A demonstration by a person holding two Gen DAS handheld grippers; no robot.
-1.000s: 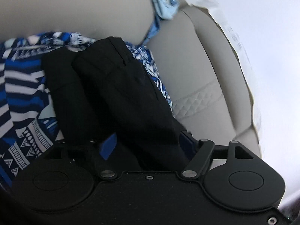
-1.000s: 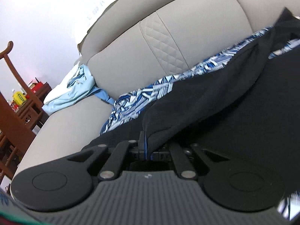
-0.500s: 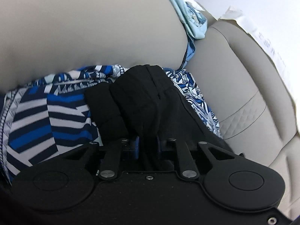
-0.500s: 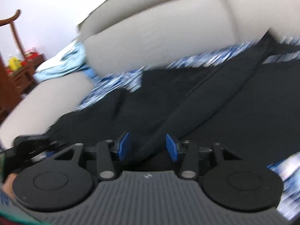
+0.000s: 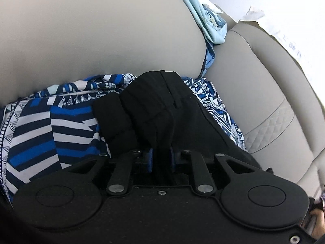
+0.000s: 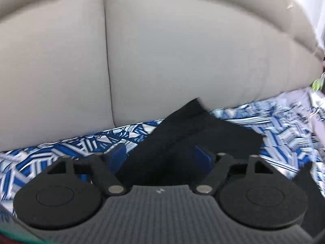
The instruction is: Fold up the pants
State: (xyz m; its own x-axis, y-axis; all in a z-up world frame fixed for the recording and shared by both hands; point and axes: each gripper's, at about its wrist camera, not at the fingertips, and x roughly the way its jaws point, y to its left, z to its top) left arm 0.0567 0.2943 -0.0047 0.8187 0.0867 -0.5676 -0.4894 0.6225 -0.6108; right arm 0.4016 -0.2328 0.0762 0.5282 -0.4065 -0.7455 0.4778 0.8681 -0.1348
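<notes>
The black pants [image 5: 162,111] lie bunched on a blue and white patterned cloth [image 5: 50,126] on a beige sofa. My left gripper [image 5: 161,158] is shut on a thick fold of the pants, the blue pads pinching the black fabric between them. In the right wrist view a flat end of the black pants [image 6: 193,134] lies between the spread fingers of my right gripper [image 6: 160,158], which is open. Its blue pads [image 6: 201,156] stand wide apart on either side of the fabric.
The beige sofa backrest [image 6: 162,50] rises close behind the cloth. A light blue garment [image 5: 209,20] is draped over the sofa top. The patterned cloth [image 6: 61,148] covers the seat. Quilted beige cushion [image 5: 270,126] lies to the right.
My left gripper closed on the pants fold and stays shut. My right gripper let go of the pants, opened wide and swung round towards the backrest, over a flat end of the pants.
</notes>
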